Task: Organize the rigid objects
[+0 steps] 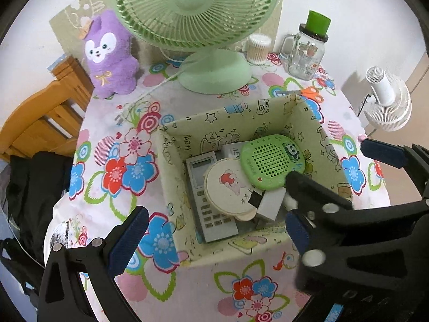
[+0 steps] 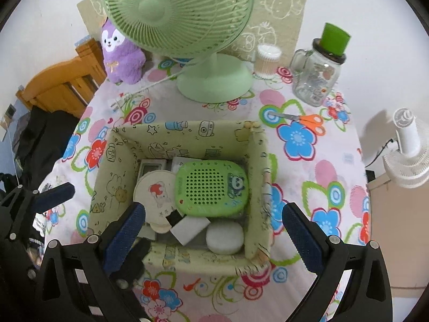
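Observation:
A pale green fabric box [image 1: 228,116] [image 2: 187,130] with cartoon prints stands on the flowered tablecloth. Inside lie a green perforated gadget with a panda [image 1: 270,161] [image 2: 211,187], a round white disc with a strawberry picture [image 1: 228,187] [image 2: 155,190], a grey calculator [image 1: 211,214], a white block [image 2: 190,228] and a white round puck [image 2: 224,237]. My left gripper [image 1: 215,214] hangs open above the box's near side, holding nothing. My right gripper [image 2: 214,209] is wide open over the box, empty. Each gripper shows at the edge of the other's view.
At the back stand a green desk fan [image 1: 198,8], a purple plush [image 1: 110,53], a cotton-swab tub [image 1: 258,48] and a glass mug jar with a green lid [image 1: 308,51]. Orange scissors [image 2: 308,120] lie right of the box. A wooden chair [image 1: 45,115] stands left, a white fan [image 1: 386,102] right.

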`<state>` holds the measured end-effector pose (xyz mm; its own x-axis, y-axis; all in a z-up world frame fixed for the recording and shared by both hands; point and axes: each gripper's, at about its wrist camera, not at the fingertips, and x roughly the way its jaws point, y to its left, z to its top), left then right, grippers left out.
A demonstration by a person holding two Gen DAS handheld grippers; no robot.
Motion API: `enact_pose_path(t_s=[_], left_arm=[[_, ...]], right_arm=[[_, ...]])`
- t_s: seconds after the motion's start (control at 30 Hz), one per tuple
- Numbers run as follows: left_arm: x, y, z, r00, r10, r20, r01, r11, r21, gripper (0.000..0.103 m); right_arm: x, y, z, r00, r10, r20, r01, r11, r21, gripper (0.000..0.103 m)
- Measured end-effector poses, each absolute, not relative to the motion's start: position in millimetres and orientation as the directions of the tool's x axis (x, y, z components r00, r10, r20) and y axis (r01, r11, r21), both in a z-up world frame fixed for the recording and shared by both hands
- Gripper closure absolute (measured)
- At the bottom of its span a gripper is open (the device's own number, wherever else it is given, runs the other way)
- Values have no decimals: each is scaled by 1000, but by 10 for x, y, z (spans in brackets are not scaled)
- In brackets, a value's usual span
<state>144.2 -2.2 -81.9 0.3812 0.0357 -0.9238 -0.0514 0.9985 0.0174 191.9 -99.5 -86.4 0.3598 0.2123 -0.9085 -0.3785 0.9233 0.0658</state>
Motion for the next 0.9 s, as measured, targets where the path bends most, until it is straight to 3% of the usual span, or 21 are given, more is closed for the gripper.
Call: enact_pose_path(t_s=[0.9], left_arm=[[583,-155,-153,494,99,-864,-140,990,34,0]], right_arm=[[1132,-1791,-209,482,232,-845,-320,944,77,0]])
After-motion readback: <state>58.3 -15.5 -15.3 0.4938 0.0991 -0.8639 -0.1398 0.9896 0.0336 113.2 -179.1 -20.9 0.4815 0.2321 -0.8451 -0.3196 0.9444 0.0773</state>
